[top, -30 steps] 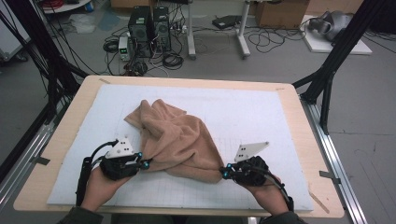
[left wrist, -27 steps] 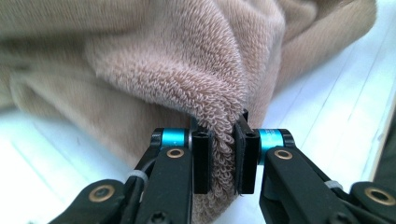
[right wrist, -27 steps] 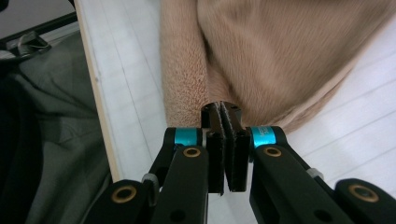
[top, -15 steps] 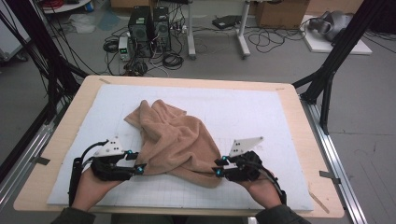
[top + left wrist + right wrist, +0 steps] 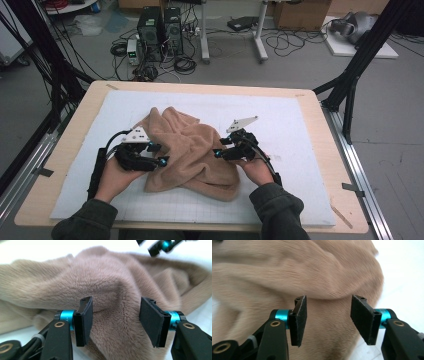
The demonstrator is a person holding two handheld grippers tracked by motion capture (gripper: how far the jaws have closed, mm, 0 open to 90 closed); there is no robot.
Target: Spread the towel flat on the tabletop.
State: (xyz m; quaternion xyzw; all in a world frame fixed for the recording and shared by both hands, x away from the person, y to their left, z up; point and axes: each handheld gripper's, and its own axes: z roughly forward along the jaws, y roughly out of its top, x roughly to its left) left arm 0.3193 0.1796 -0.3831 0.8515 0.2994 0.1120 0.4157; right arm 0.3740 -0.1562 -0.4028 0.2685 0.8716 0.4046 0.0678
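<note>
**Both grippers let go of the bunched tan cloth, folding not yet finished**

High view: a tan fleece cloth (image 5: 187,152) lies crumpled in a loose heap on the white mat (image 5: 310,150) that covers the wooden table (image 5: 75,135), a little left of the table's middle. The left gripper (image 5: 159,155) sits at the cloth's left edge and the right gripper (image 5: 220,150) at its right side, both pointing inward over the fabric. Their jaws have just been opening.

Left gripper view: the two black pads (image 5: 85,320) stand spread apart, with a ridge of the cloth (image 5: 112,290) rising behind and between them; neither pad presses on the pile, so nothing is pinched. The other gripper's tip shows at the top right.

Right gripper view: the pads (image 5: 299,318) are likewise spread, with the cloth (image 5: 299,272) lying beyond and under the gap, slightly blurred. No fabric is clamped.

As a judgement, the cloth looks to have been gathered or folded over toward its middle and set down, yet it is far from neat: folds overlap unevenly and a lobe trails toward the near edge. What is left is to pick fresh edges or corners, and flatten or fold the heap into a tidy shape
</note>
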